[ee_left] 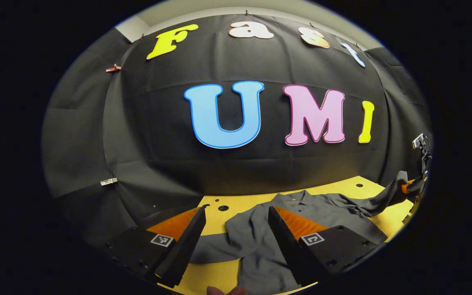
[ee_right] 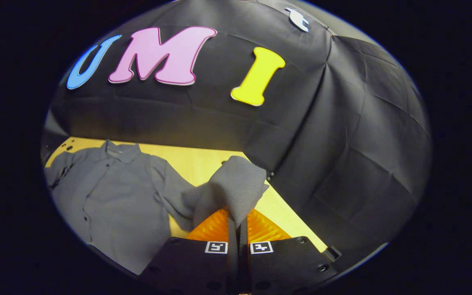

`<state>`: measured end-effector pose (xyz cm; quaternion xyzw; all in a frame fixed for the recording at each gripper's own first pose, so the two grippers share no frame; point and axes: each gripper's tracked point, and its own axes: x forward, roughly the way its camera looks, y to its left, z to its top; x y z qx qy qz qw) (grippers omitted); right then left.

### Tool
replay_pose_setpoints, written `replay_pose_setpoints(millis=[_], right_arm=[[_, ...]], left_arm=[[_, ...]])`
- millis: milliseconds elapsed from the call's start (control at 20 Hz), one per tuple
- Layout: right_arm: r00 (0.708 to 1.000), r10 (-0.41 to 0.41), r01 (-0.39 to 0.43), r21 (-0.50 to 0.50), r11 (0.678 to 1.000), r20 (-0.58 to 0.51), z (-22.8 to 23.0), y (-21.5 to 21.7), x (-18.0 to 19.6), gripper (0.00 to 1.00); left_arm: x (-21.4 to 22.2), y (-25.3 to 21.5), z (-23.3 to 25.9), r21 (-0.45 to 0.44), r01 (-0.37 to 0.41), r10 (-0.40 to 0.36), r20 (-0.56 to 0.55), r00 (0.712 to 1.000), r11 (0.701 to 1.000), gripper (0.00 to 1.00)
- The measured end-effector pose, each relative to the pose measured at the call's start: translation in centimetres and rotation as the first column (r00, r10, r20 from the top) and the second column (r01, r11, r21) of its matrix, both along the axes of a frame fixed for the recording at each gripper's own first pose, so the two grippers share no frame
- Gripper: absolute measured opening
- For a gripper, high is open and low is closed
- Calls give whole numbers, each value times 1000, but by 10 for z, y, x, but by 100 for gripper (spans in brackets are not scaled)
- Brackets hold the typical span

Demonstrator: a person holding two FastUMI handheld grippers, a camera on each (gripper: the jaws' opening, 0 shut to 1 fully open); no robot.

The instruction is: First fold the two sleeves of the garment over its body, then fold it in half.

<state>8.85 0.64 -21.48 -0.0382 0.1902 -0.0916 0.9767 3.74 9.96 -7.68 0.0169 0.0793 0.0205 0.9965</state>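
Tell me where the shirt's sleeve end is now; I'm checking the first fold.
In the right gripper view the sleeve end is lifted off the yellow table, pinched in the right hand-held gripper, right of the shirt's body.

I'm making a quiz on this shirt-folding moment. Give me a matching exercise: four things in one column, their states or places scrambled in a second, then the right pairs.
Things:
1. left gripper
2. right gripper
3. sleeve
4. collar

States or places:
A. lifted off the table, pinched between two fingers
B. open, above the shirt
C. at the shirt's far end, toward the black wall
D. shut on cloth

Pairs: 1-B, 2-D, 3-A, 4-C
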Motion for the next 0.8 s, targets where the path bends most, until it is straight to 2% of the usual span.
replay_pose_setpoints(millis=[200,450,800], right_arm=[[995,58,-61,35,998,82,44,69,19,5],[978,161,-169,51,984,134,74,167,50,5],[957,266,-278,114,954,116,57,292,74,5]], left_arm=[[6,41,-19,-10,-38,38,-5,999,999,97],[6,95,-58,-17,-95,94,-49,994,995,97],[12,153,-123,2,-152,151,-139,979,988,97]])
